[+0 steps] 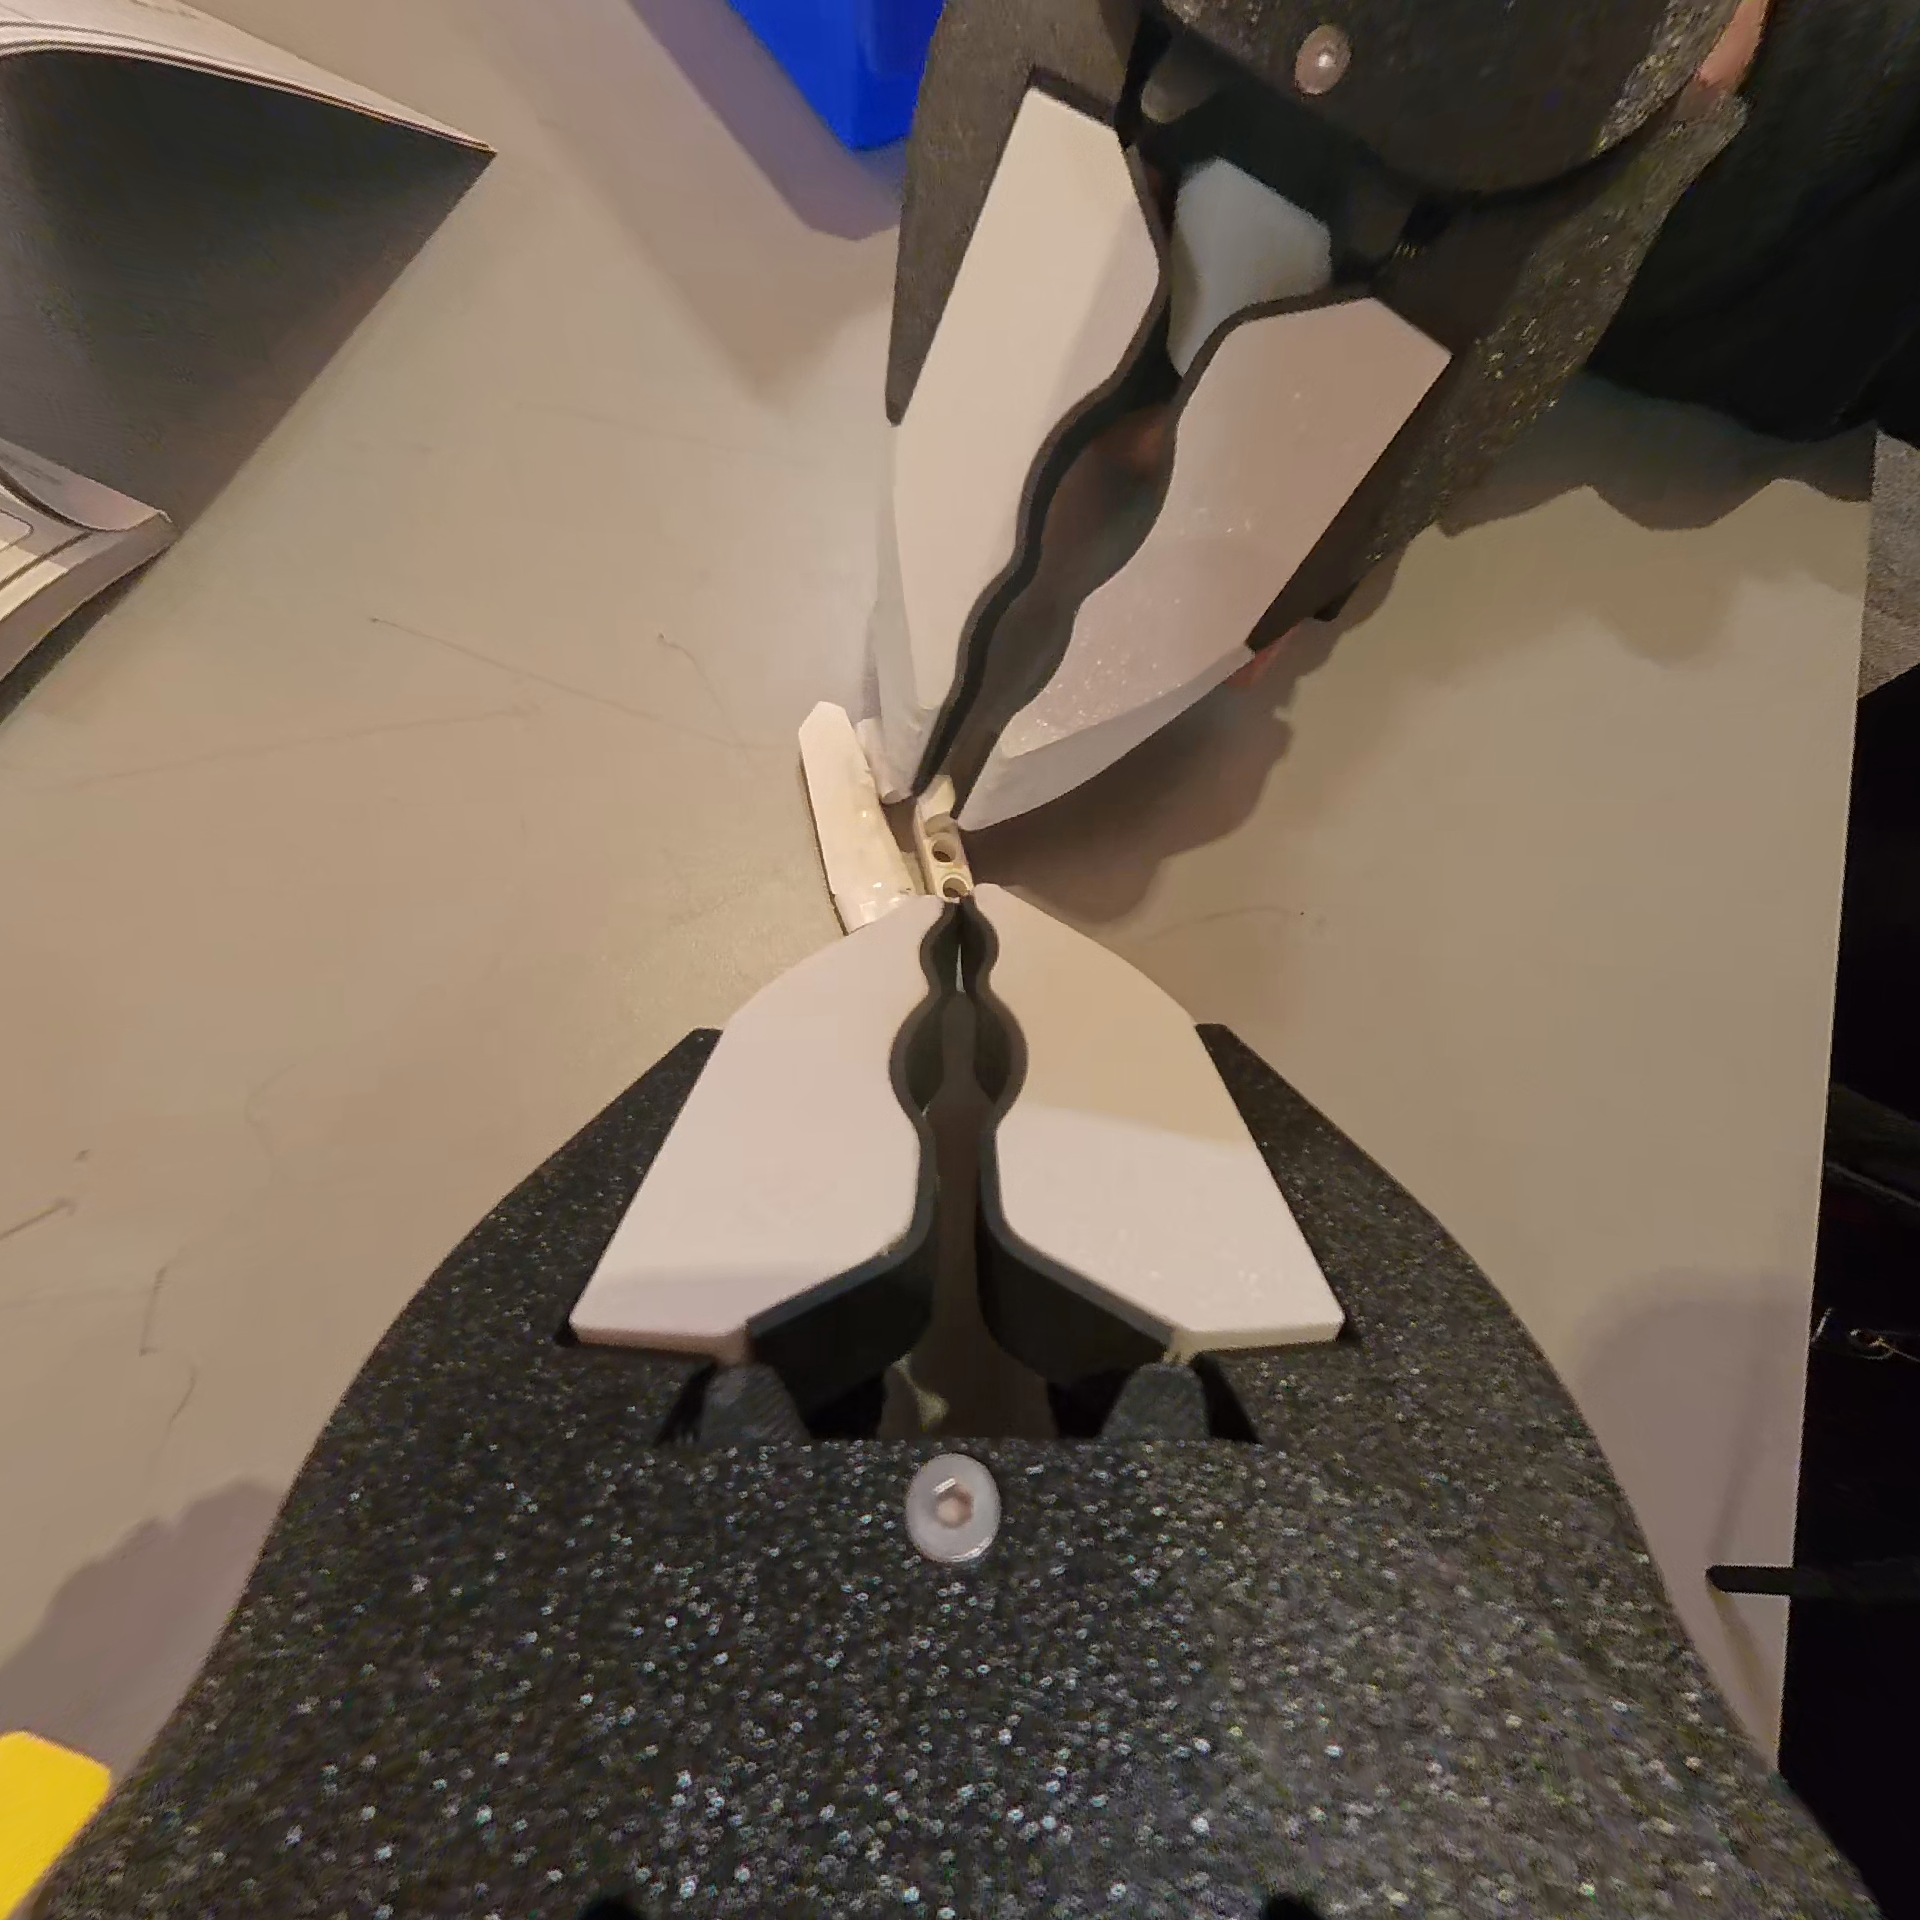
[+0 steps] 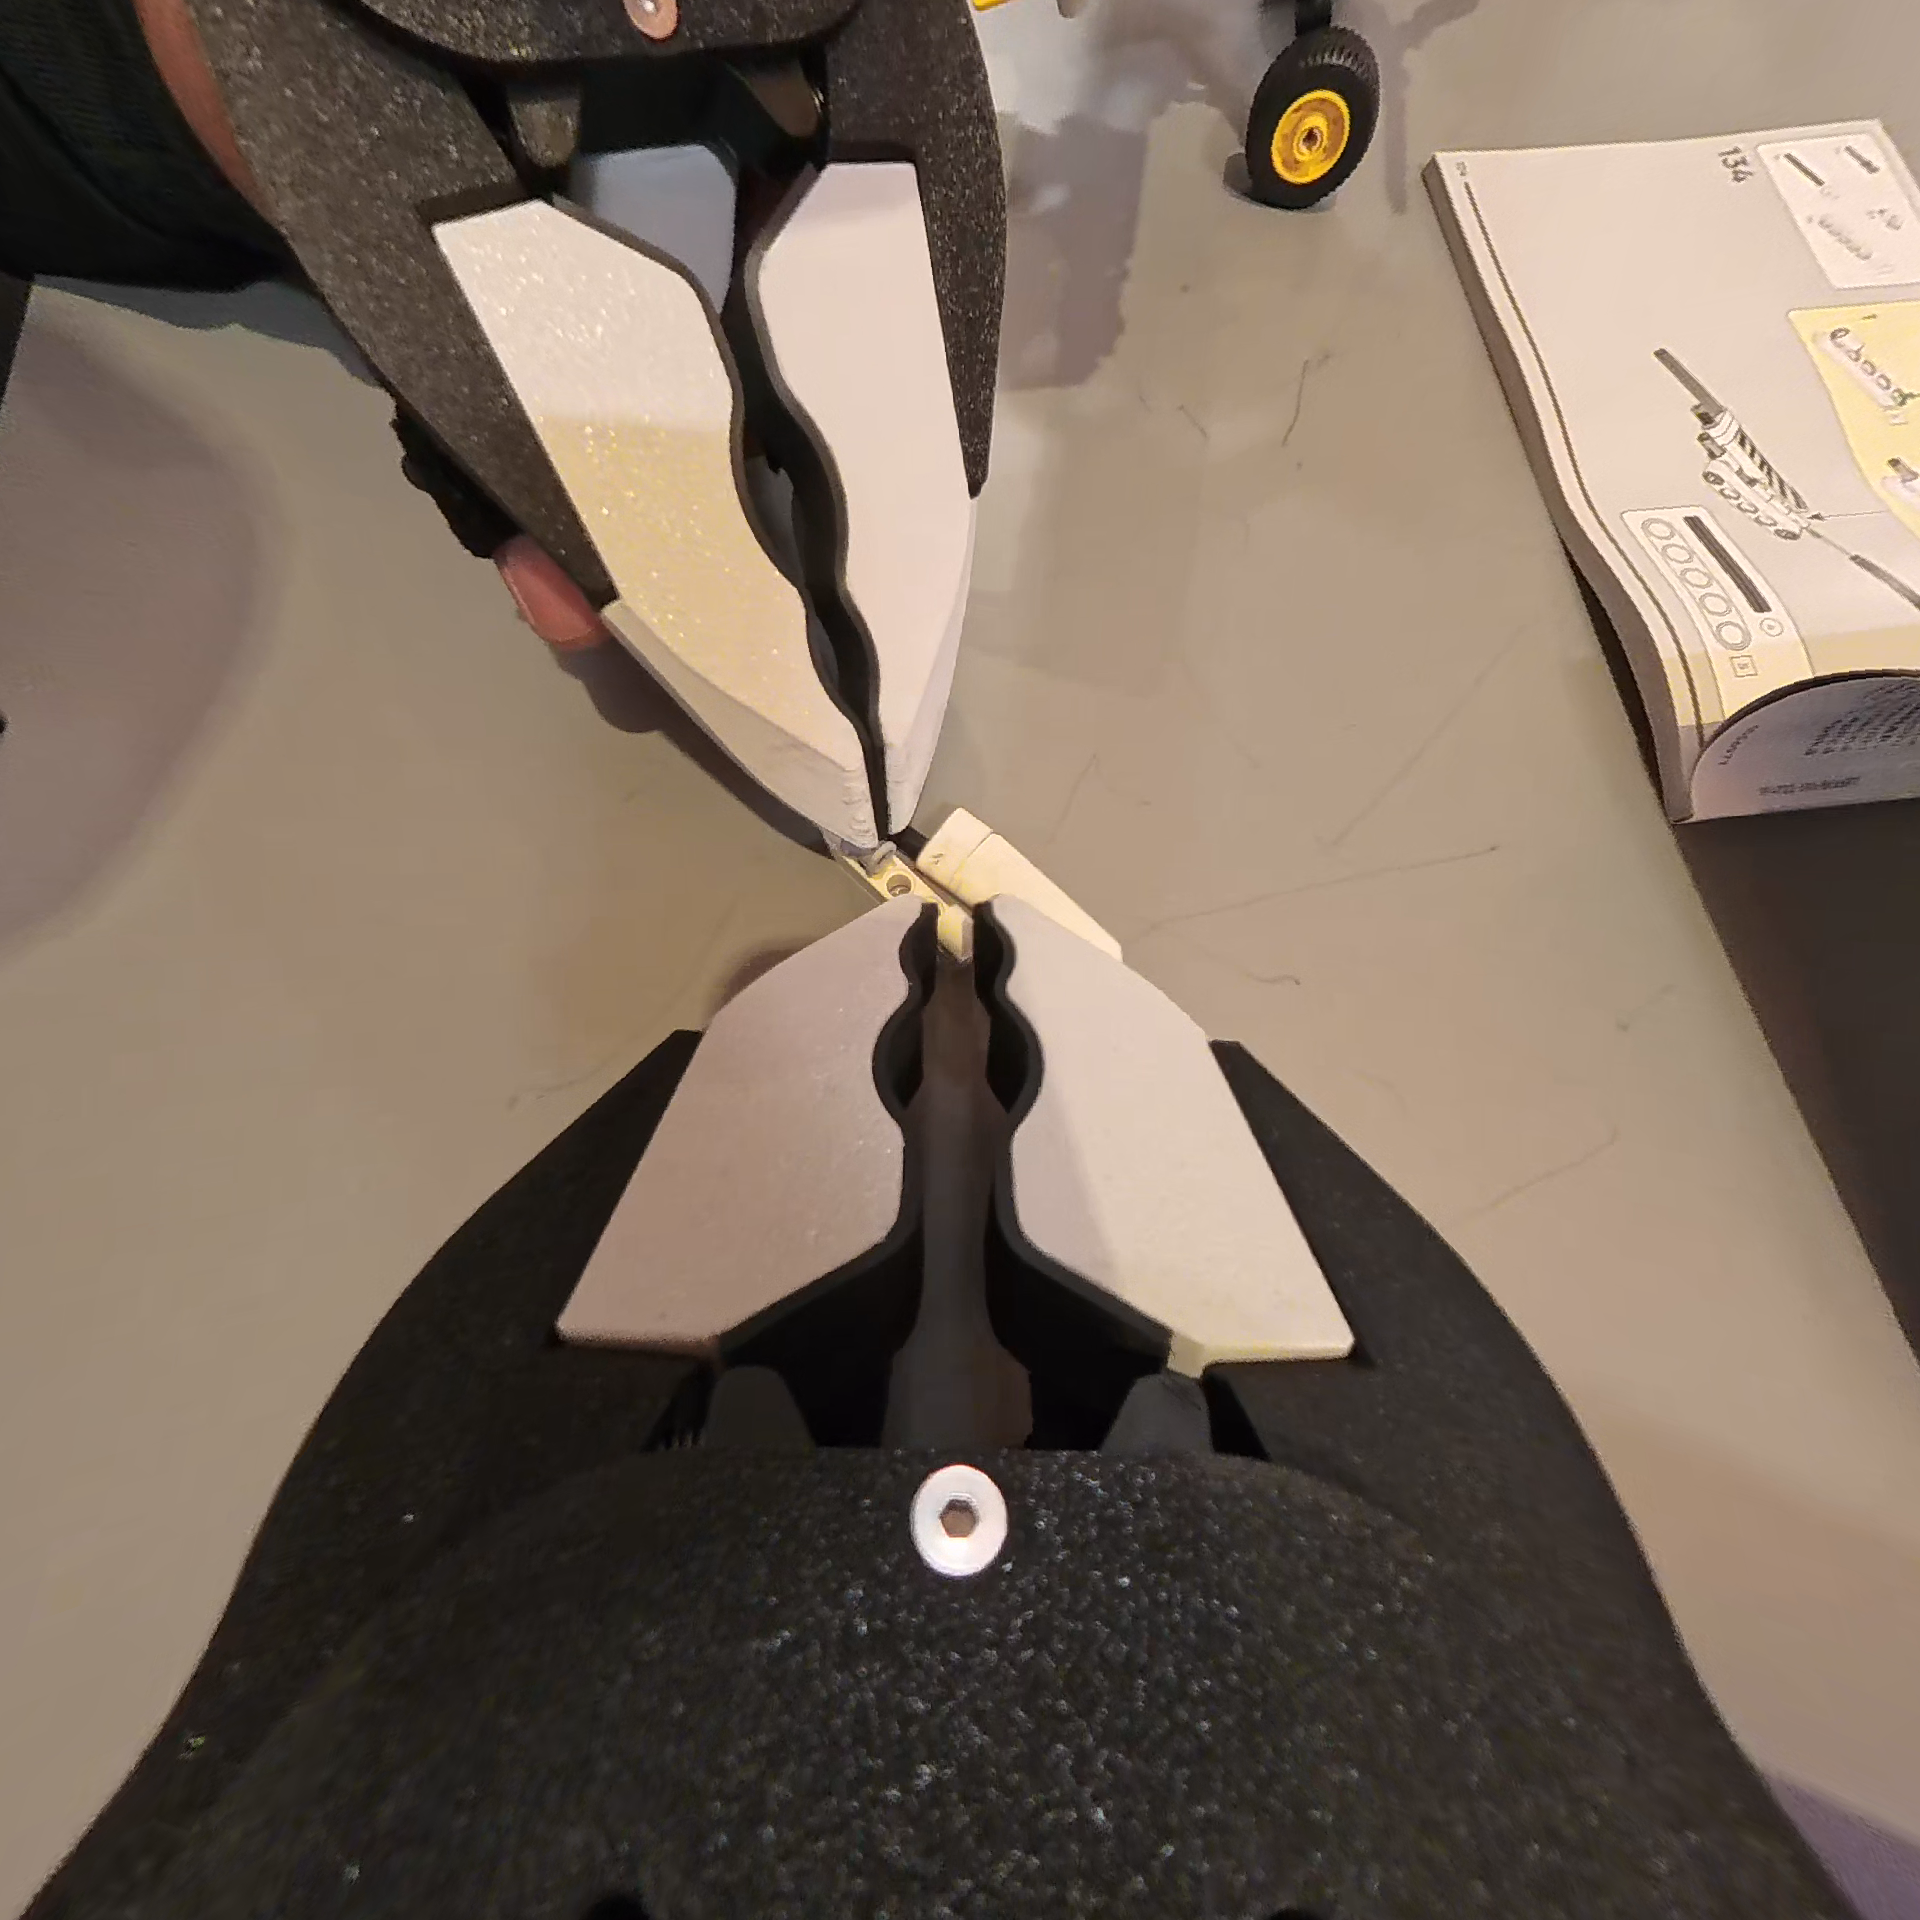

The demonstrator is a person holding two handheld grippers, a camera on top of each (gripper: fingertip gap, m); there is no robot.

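A cream beam with round holes (image 1: 943, 854) lies on the grey table beside a white panel piece (image 1: 847, 821). My right gripper (image 2: 956, 920) is shut on the near end of the beam (image 2: 951, 935), with both pads pressed on its sides. It also shows in the left wrist view (image 1: 940, 792), coming in from the top. My left gripper (image 1: 961, 909) is shut at the beam's other end. In the right wrist view (image 2: 873, 831) its tips pinch a small grey pin (image 2: 878, 850) at a hole in the beam. The white panel (image 2: 1029, 883) lies along the beam's far side.
An open instruction booklet (image 2: 1662, 468) lies at the right; its pages also show in the left wrist view (image 1: 156, 208). A black wheel with a yellow hub (image 2: 1314, 130) stands at the back. A blue bin (image 1: 831, 62) and the table's right edge (image 1: 1860, 935) are in view. The grippers are tip to tip, or close to it.
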